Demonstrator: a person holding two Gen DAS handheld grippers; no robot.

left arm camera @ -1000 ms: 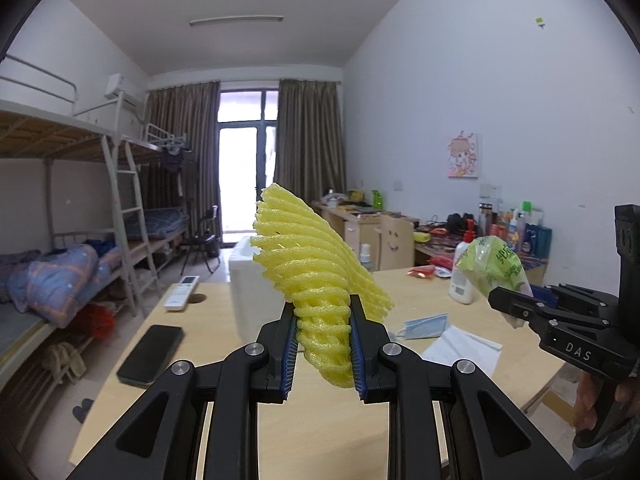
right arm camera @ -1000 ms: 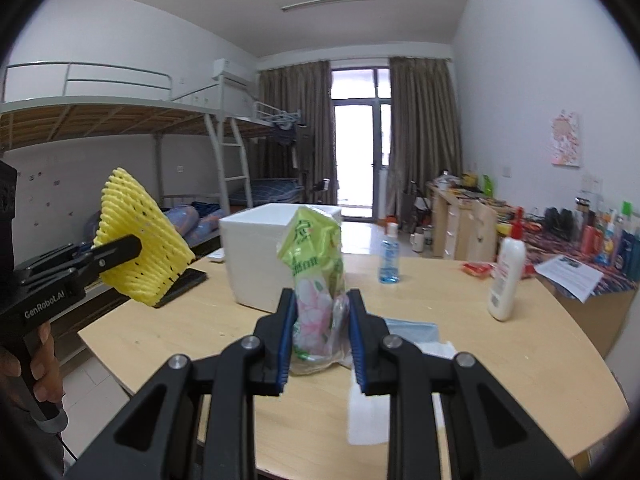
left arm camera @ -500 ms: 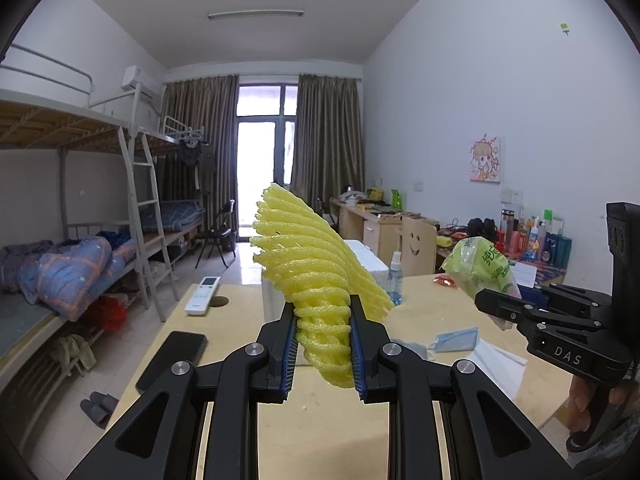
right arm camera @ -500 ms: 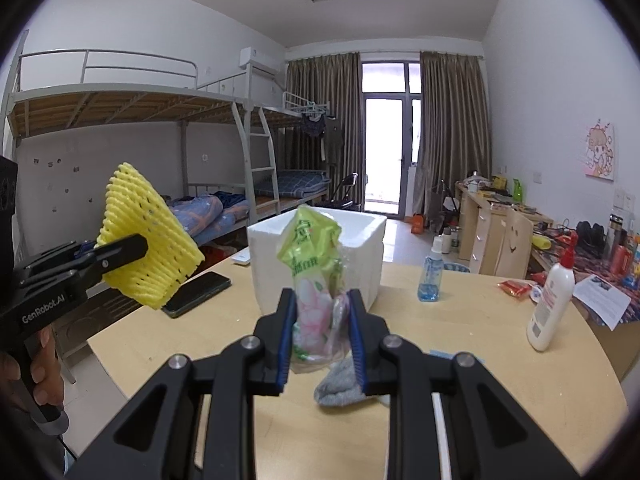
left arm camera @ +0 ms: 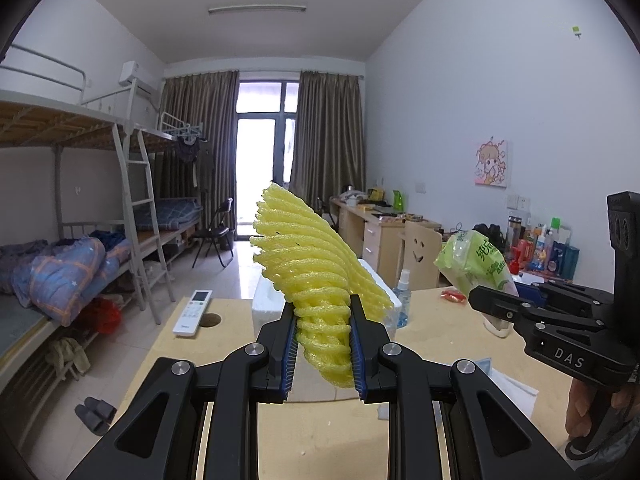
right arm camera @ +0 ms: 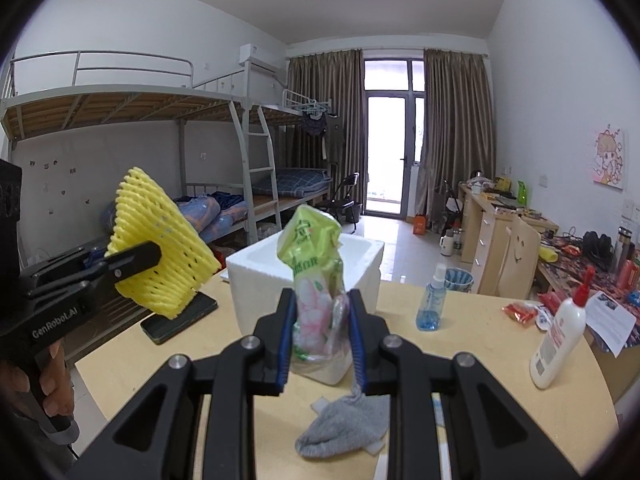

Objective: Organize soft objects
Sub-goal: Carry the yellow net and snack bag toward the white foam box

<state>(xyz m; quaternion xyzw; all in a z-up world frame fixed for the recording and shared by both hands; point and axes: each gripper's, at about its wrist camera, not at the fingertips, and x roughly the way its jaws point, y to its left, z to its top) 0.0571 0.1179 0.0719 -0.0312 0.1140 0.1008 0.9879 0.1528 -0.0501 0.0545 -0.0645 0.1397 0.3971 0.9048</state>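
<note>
You're lifting both grippers higher than a second ago: left gripper (left arm camera: 323,344) jaws clamped on the yellow foam net (left arm camera: 316,276), right gripper (right arm camera: 322,338) jaws clamped on the green tissue pack (right arm camera: 316,276), both now nearing the white foam box (right arm camera: 308,276) on the surface (right arm camera: 480,344). Probably dropping them in next.

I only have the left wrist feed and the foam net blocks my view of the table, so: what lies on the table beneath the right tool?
Observer: A grey sock lies crumpled on the table, below the right tool.
Operator: Is the white foam box open?
Observer: Yes, the white foam box has no lid on.
Operator: Where is the phone?
Observer: The black phone lies left of the box.
</note>
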